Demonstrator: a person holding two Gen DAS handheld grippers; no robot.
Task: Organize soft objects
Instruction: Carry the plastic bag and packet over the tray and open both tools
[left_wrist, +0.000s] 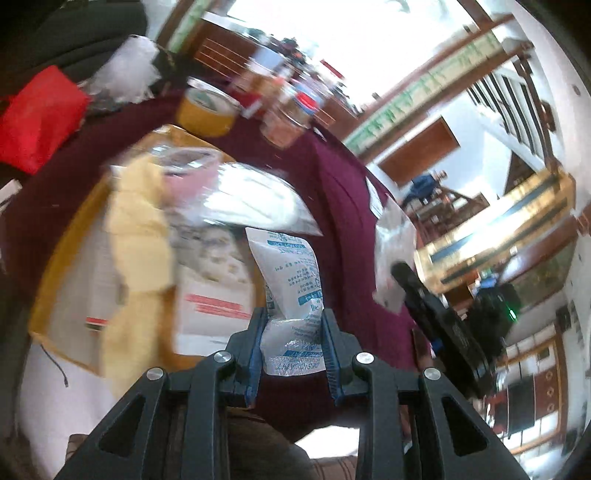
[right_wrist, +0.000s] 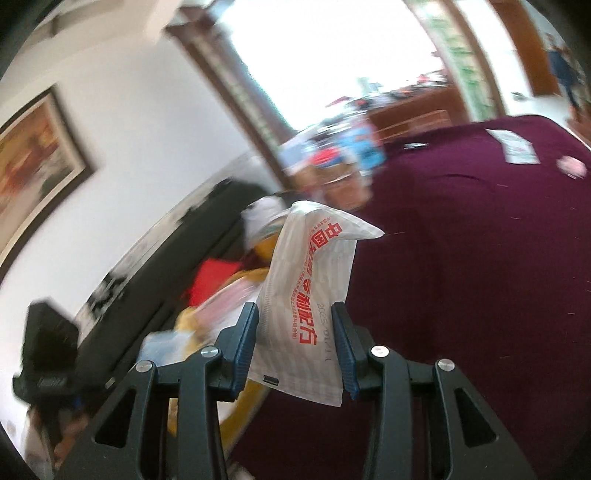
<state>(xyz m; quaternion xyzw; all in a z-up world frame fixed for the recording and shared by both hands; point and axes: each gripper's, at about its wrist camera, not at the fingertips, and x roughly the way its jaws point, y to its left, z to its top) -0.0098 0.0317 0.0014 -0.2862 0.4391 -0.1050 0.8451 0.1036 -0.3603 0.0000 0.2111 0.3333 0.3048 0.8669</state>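
A blue-printed sachet (left_wrist: 290, 295) is clamped upright in the left gripper (left_wrist: 293, 343); a red-printed sachet (right_wrist: 310, 295) is clamped lengthwise, pointing up, in the right gripper (right_wrist: 299, 347).

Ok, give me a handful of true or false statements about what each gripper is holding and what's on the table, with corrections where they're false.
1. The left gripper grips a white packet with blue print. True.
2. The right gripper is empty. False: it grips a white packet with red print.
3. The table is covered by a maroon cloth. True.
4. The cloth is green. False: it is maroon.
5. A roll of yellow tape stands on the cloth behind the cardboard box. True.
6. The red pouch is held by the left gripper. False: it lies apart, far left in the left wrist view.
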